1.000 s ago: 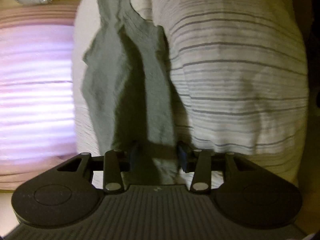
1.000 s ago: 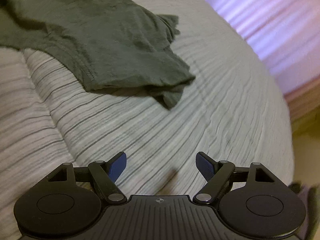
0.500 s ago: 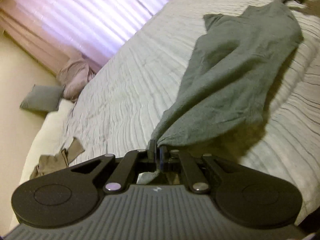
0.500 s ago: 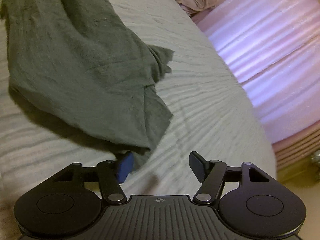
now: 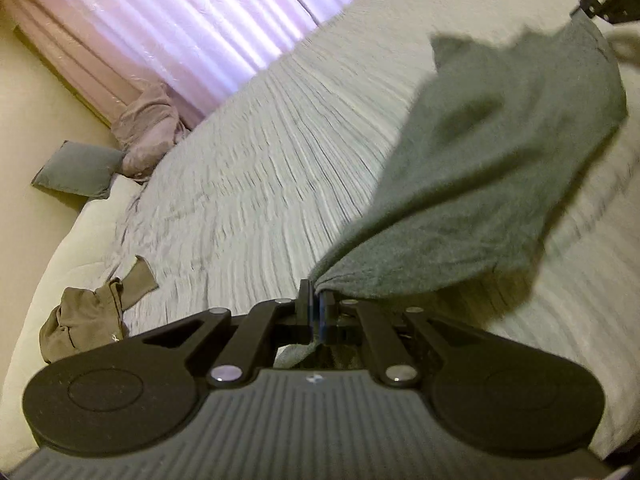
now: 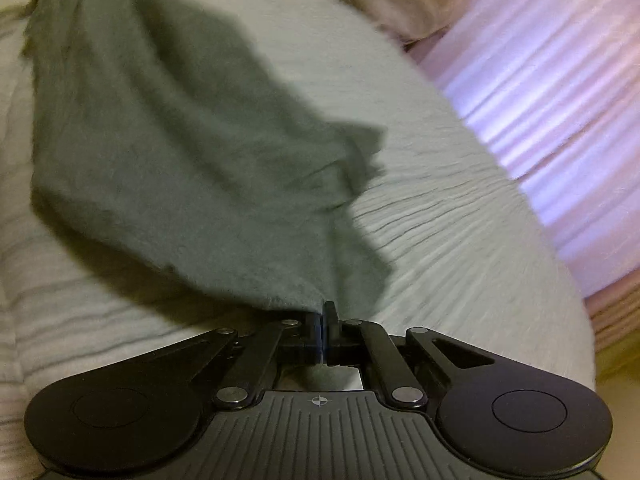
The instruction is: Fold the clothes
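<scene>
Now both tools pinch the soft grey-green cloth (image 5: pixel 500 168): left gripper (image 5: pixel 316 300), right gripper (image 6: pixel 323 316) just snapped shut; next, lift and spread it flat on the striped bed cover (image 5: pixel 260 184)

Premises: a bedroom in a home. Evidence: a wide bed (image 5: pixel 248 184) under a pale ribbed cover, long pleated curtains (image 5: pixel 192 20) lit from behind, a small grey cushion (image 5: pixel 76 170), loose garments heaped beside it (image 5: pixel 146 132), cream walls.
</scene>
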{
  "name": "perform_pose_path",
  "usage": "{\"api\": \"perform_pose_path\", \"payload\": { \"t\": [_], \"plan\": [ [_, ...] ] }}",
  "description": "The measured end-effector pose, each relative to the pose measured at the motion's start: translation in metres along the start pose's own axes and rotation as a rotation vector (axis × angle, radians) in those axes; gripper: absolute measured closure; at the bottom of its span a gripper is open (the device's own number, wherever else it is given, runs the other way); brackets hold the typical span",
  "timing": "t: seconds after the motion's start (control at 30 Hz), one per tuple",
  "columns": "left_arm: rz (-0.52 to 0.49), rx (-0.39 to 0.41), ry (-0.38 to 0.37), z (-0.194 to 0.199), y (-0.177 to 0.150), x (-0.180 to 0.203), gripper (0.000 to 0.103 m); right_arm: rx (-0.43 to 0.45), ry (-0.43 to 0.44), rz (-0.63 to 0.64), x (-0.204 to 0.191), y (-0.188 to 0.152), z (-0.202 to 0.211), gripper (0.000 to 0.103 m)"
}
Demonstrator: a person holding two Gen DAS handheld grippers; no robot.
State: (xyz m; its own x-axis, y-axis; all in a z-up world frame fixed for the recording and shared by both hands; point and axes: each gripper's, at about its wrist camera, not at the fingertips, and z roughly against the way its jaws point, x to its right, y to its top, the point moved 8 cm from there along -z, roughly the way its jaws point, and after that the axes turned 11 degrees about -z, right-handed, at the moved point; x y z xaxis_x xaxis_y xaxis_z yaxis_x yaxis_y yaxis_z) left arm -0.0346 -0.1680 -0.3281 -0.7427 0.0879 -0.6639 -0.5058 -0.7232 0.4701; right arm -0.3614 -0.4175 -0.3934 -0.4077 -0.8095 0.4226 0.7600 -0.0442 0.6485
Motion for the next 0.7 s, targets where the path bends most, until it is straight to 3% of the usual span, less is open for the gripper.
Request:
{"api": "perform_pose_path", "payload": {
  "t": [0.17,0.47,0.7],
  "plan": [
    [0.163,0.138,0.079,0.028,0.051,-0.072,0.100,0.126,-0.146,-0.212,0.069,0.049,0.068,0.103],
    [0.317,0.461,0.232,0.116,0.156,-0.207,0.100,0.419,-0.347,-0.314,0.173,0.182,0.212,0.103],
    [0.381,0.531,0.256,0.182,0.153,-0.234,0.100,0.501,-0.362,-0.259,0.177,0.220,0.306,0.103]
  ]
}}
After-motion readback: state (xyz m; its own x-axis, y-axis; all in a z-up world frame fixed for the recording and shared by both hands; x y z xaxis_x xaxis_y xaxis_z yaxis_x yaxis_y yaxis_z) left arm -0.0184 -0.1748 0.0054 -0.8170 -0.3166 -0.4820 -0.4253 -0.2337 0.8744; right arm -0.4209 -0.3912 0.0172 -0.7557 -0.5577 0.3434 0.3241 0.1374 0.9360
